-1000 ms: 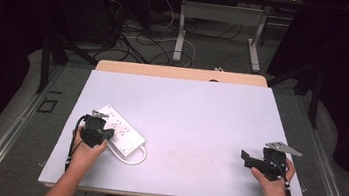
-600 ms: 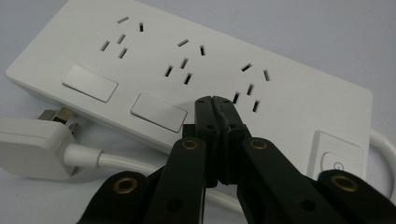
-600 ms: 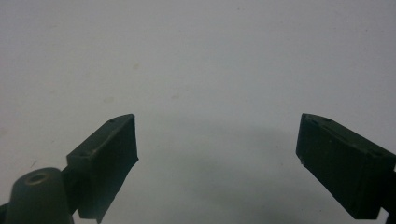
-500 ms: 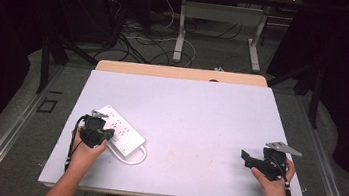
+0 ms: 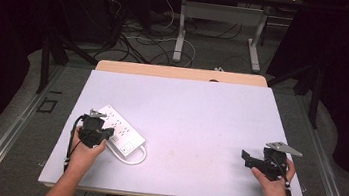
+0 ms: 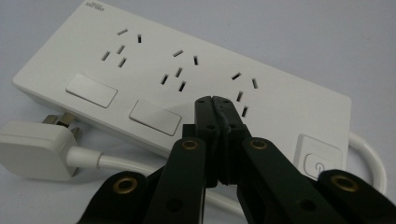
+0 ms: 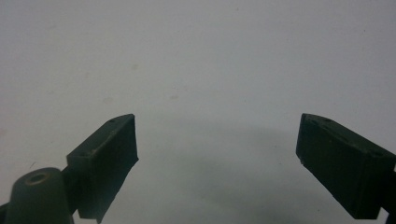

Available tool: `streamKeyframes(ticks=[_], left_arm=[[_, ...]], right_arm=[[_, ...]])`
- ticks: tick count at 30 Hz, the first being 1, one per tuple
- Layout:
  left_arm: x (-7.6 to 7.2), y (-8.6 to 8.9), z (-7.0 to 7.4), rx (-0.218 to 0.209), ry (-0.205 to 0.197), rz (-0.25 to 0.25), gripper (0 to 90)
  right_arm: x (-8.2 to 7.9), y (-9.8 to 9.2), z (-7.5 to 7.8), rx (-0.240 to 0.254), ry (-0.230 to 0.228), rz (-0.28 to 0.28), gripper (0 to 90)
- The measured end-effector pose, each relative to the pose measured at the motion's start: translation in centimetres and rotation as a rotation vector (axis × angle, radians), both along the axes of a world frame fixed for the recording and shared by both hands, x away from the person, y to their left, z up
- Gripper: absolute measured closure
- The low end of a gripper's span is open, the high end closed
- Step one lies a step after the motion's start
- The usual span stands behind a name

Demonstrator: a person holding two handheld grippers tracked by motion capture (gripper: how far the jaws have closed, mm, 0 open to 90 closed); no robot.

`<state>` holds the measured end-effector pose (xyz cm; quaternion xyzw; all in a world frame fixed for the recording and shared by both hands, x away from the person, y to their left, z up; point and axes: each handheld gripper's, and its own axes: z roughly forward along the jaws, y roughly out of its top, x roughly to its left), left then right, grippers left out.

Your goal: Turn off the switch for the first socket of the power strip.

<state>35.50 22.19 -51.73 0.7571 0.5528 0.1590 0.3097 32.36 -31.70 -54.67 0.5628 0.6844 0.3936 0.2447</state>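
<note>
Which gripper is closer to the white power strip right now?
Left. The left gripper, jaws shut, sits right over the power strip at its near edge. The right gripper, jaws open, is far across the table.

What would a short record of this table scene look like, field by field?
surface: pale table
item: white power strip, three socket groups, power button near its cord end
plug: white plug lying on the table beside the strip
left gripper: shut, empty, tips over the strip
right gripper: open, empty, over bare table
hands: left hand by the strip, right hand near the table's right edge
</note>
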Motion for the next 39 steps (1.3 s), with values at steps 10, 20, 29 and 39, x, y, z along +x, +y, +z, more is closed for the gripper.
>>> streamKeyframes(ticks=[10,20,29,39], left_arm=[[-0.5,0.3,0.5,-0.028,-0.034,0.003,90.0],[-1.1,0.5,1.0,-0.057,-0.070,0.002,90.0],[-1.9,0.6,1.6,-0.086,-0.104,0.001,89.1],[-2.5,1.1,1.9,-0.117,-0.129,-0.006,84.2]], right_arm=[[-0.1,-0.1,0.1,0.002,0.000,0.001,12.0],[-0.1,-0.1,0.1,0.000,-0.012,-0.006,12.0],[-0.2,0.0,0.2,0.002,-0.007,0.001,12.2],[-0.2,0.0,0.3,0.004,-0.018,-0.009,12.3]])
